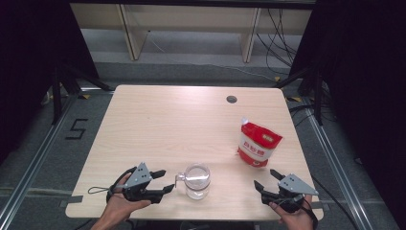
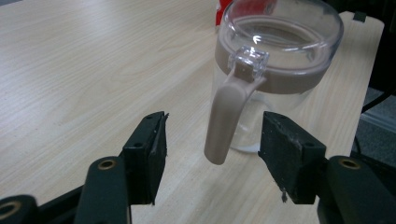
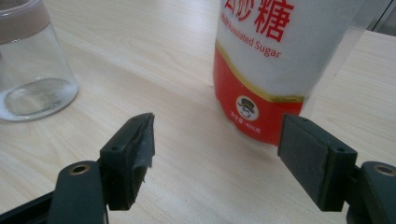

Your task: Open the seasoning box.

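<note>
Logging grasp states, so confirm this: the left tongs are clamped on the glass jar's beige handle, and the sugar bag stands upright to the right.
Wrong on the grip: the left tongs stand open around the handle of the glass jar, pads clear, per the left gripper view. The sugar bag does stand upright to the right.

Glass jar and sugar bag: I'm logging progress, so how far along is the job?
Done: little. The glass jar looks empty, lid shut, and the granulated sugar bag stands upright, apparently unopened. In hand: the left tongs stand open around the jar's latch handle without touching it; the right tongs are open in front of the bag. Left: probably opening both and pouring.
</note>
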The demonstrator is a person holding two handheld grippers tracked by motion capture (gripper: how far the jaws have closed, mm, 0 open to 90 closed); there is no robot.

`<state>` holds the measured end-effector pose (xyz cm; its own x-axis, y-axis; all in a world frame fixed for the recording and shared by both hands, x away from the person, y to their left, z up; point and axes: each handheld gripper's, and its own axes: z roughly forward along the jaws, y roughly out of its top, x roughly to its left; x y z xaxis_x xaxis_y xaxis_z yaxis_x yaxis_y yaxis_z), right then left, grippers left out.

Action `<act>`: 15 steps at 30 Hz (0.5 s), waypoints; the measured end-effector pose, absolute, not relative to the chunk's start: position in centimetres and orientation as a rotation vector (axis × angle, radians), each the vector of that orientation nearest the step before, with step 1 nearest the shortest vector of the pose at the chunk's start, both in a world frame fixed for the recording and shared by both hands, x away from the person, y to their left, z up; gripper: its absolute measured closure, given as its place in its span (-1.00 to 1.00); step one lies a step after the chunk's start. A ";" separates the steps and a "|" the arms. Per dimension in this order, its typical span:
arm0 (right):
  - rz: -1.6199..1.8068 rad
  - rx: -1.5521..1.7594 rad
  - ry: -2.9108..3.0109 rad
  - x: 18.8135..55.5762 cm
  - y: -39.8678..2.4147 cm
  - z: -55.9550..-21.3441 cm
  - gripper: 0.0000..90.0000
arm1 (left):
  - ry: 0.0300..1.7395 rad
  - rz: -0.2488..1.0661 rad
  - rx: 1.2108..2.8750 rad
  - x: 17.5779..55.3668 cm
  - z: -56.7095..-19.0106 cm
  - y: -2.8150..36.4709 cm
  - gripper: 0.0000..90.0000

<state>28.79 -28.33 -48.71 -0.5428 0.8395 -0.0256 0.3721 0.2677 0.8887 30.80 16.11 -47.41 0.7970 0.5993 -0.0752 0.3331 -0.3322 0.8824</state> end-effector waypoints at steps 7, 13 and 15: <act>1.222 1.087 2.041 28.8 -28.3 -48.7 -0.37 | 0.716 0.304 1.894 30.8 -46.7 16.4 0.09; 1.211 1.096 2.038 28.7 -28.3 -48.7 -0.37 | 0.687 0.332 1.874 30.7 -46.0 16.6 0.52; 1.210 1.094 2.036 28.7 -28.3 -48.7 -0.37 | 0.700 0.335 1.873 30.4 -45.8 16.4 0.63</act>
<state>28.71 -28.25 -48.73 -0.5339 0.8449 -0.0344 0.3737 0.2722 0.8867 30.40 16.38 -45.82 0.7890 0.6077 -0.0897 0.3110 -0.2692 0.9115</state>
